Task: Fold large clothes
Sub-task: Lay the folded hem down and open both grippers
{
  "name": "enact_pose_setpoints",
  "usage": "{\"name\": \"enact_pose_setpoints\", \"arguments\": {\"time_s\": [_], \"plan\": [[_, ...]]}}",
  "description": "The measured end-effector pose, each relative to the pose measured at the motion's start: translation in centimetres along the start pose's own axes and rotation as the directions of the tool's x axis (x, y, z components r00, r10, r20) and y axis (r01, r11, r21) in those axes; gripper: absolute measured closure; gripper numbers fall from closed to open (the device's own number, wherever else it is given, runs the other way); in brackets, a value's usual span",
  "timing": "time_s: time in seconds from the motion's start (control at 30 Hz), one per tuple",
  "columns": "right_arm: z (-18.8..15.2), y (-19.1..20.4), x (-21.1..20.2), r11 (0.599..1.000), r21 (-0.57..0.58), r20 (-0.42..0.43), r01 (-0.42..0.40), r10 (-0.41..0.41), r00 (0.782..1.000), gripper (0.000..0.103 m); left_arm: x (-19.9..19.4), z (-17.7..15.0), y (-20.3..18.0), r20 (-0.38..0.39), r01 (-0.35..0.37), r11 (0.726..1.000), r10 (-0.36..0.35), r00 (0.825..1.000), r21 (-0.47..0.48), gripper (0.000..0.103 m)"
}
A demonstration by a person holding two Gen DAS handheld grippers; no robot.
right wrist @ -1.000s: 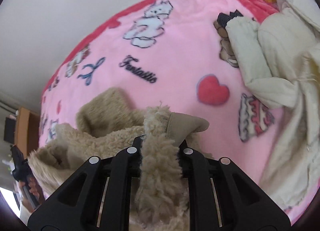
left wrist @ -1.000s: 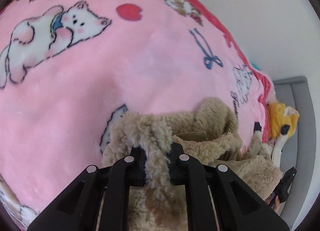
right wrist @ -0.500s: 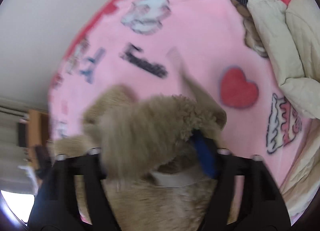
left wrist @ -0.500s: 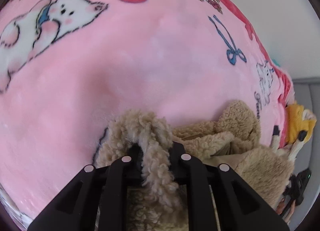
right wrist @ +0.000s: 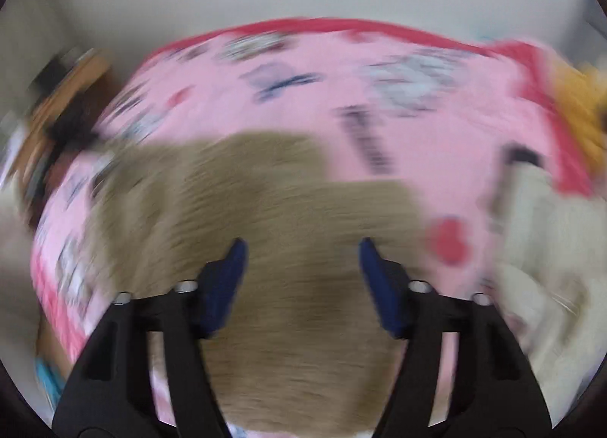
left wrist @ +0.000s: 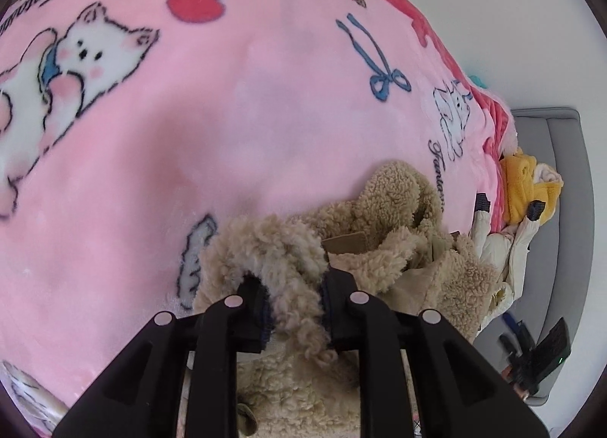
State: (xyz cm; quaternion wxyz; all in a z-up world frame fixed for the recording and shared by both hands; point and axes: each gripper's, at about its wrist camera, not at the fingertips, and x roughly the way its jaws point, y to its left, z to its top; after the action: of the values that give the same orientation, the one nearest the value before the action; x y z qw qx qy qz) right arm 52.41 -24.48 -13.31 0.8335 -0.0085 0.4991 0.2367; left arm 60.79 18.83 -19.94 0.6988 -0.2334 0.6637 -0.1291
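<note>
A beige fleece jacket [left wrist: 379, 248] lies bunched on a pink cartoon-print blanket [left wrist: 189, 127]. My left gripper [left wrist: 294, 294] is shut on a fluffy fold of the jacket near the view's bottom centre. In the right wrist view, which is motion-blurred, the jacket [right wrist: 273, 203] spreads below my right gripper [right wrist: 299, 248]. Its blue-padded jaws stand wide apart with nothing between them.
A cream quilted coat [left wrist: 504, 248] and a yellow garment [left wrist: 527, 187] lie at the blanket's right edge, by a grey headboard [left wrist: 569, 210]. The cream coat [right wrist: 550, 248] also shows blurred on the right. A wooden piece of furniture [right wrist: 57, 104] stands at the left. A white wall lies beyond.
My right gripper has opened and let go of the jacket, then swung quickly, blurring its view. My left gripper keeps its hold on the fleece and has shifted slightly.
</note>
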Motion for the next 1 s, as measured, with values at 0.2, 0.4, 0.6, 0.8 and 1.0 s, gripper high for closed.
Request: {"name": "enact_pose_setpoints", "arguments": {"time_s": [0.2,0.4,0.6,0.8,1.0], "plan": [[2.7,6.5,9.4,0.985,-0.108,-0.065,0.131,-0.139,0.988,0.069,0.0,-0.8,-0.8,0.046,-0.034,0.999,0.033,0.998,0.036,0.084],[2.8,2.5,17.2,0.983,0.074,-0.247,0.166,-0.143,0.958,0.063,-1.9,-3.6,-3.2,0.105,-0.075,0.966,0.050,0.993,0.246,0.080],[4.1,2.5,19.4,0.974,0.085,-0.372,0.210,-0.164,0.914,0.062,-4.8,-5.4,-3.9,0.167,-0.085,0.948,0.035,0.985,0.305,0.075],[4.3,2.2,19.8,0.972,0.105,-0.380,0.210,-0.156,0.912,0.060,-12.0,-7.5,-5.2,0.368,-0.195,0.917,0.057,0.928,0.348,0.028],[3.9,2.1,13.7,0.977,0.194,-0.198,0.091,-0.052,0.979,0.040,-9.2,-13.9,-8.1,0.405,-0.261,0.898,0.104,0.908,0.354,0.009]]}}
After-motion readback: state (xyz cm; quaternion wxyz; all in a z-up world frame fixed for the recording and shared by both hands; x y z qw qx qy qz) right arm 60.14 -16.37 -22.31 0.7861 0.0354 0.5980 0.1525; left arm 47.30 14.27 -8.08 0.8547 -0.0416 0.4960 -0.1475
